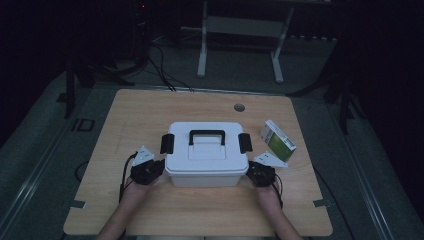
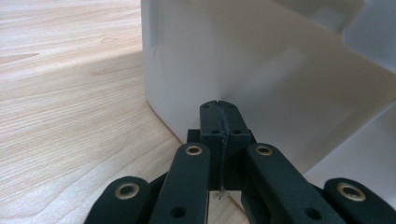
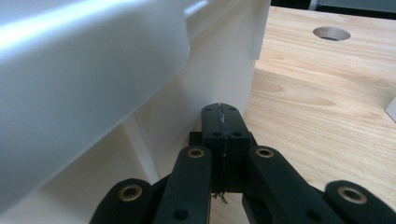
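From above, the left claw (image 1: 159, 169) sits at the near left corner of a white box (image 1: 206, 162) that stands in the middle of the wooden bench (image 1: 150, 110). Its own camera shows the two black jaws pressed flat together with nothing between them (image 2: 219, 109), their tips just short of the box's plain white side wall (image 2: 261, 60), close to where that wall meets the bench; whether they touch it cannot be told.

The box has a closed lid with a black handle (image 1: 206, 135) on top and a black latch on each end, left (image 1: 167, 143) and right (image 1: 244, 143), details that the high view gives and the close views do not.

The right claw (image 1: 252, 172) rests at the box's near right corner. Its camera shows the jaws likewise closed on nothing (image 3: 222, 111), tucked under the overhanging lid rim (image 3: 93, 60). That view also shows a round hole (image 3: 331, 33) in the bench farther off.

Right of the box, apart from it, a small green and white carton (image 1: 278, 140) lies on the bench.
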### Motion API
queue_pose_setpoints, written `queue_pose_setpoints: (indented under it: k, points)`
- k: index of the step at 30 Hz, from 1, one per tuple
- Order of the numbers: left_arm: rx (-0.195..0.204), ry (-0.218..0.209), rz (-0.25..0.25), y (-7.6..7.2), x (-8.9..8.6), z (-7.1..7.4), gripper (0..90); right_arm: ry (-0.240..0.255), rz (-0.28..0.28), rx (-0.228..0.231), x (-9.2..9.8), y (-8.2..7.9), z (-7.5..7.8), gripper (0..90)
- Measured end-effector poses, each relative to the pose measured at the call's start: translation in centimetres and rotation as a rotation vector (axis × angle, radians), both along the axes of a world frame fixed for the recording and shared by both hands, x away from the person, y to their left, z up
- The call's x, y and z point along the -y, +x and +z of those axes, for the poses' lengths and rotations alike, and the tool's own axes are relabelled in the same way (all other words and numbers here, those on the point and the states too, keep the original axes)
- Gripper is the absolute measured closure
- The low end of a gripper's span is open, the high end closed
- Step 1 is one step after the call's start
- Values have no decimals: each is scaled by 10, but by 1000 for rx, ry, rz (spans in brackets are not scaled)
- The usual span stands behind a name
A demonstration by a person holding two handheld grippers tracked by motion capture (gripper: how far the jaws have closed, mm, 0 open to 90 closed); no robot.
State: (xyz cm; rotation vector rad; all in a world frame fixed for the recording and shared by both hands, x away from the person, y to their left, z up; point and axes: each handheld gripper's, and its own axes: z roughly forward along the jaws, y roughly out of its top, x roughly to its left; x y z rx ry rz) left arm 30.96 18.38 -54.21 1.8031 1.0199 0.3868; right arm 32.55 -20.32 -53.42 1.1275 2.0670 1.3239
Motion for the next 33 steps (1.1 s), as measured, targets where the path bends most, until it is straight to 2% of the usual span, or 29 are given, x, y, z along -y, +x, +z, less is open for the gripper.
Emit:
queue_pose_setpoints:
  k: [6,8,9,11,12,15,18,19,20,21,22,23,28,29,30,32,33]
  points:
    - [6,-14,7,0,-3,-2,897,12,14,0,-2,2,-1,900]
    - [4,-20,0,1,-5,-2,895,-3,23,16,-1,2,-2,900]
    - [5,-25,-4,2,-6,-3,893,7,30,5,1,3,-1,899]
    - [4,-23,6,3,-8,-3,824,5,21,23,3,3,0,897]
    - [4,-15,5,4,-9,-3,822,2,17,35,5,3,0,892]
    - [-21,21,12,6,-12,-2,816,-3,-4,28,10,4,-1,865]
    - [-38,55,16,7,-15,-2,737,-6,-10,15,19,6,-5,760]
    - [-52,59,18,7,-17,-2,735,-3,-10,15,21,6,-6,733]
    - [-58,63,19,7,-18,-2,699,5,-12,12,25,6,-7,641]
    - [-57,81,29,7,-19,-2,696,1,-15,10,27,7,-8,594]
    - [-61,88,31,7,-20,-2,655,-3,-24,16,29,6,-8,545]
    - [-71,79,31,7,-22,-3,651,3,-24,18,30,6,-9,503]
    - [-103,134,14,7,-24,-3,504,34,-9,11,36,7,-7,293]
    - [-111,140,8,7,-24,-2,503,39,0,6,37,8,-7,247]
    - [-109,148,8,7,-25,-2,460,25,20,-1,36,9,-7,174]
    - [-128,137,-12,7,-27,0,434,5,37,0,36,9,-7,156]
    - [-132,141,-28,7,-29,1,400,12,42,-8,37,9,-8,155]
